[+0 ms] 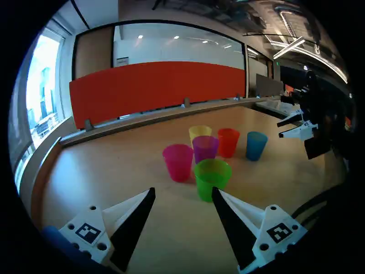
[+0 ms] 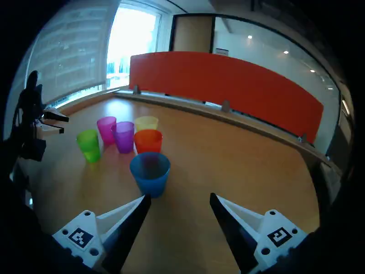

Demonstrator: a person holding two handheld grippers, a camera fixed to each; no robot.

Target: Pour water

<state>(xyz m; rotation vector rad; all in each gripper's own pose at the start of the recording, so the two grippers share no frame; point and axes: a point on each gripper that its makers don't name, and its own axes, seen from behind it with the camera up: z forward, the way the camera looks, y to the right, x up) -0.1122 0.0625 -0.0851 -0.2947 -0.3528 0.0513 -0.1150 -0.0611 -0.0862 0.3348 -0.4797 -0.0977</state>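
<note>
I see my left gripper [image 1: 183, 192] spread wide and empty above the table [image 1: 114, 164], pointing at six cups bunched together. The green cup [image 1: 212, 179] stands nearest, just beyond one fingertip. The pink cup [image 1: 178, 161] is beside it, and the purple cup [image 1: 205, 148], yellow cup [image 1: 200, 132], orange cup [image 1: 228, 142] and blue cup [image 1: 256, 145] stand behind. My right gripper [image 2: 179, 197] is likewise wide apart, holding nothing, and faces the blue cup from the cluster's other side. I cannot tell whether any cup holds water. A screen [image 1: 155, 89] runs along the table's far edge.
</note>
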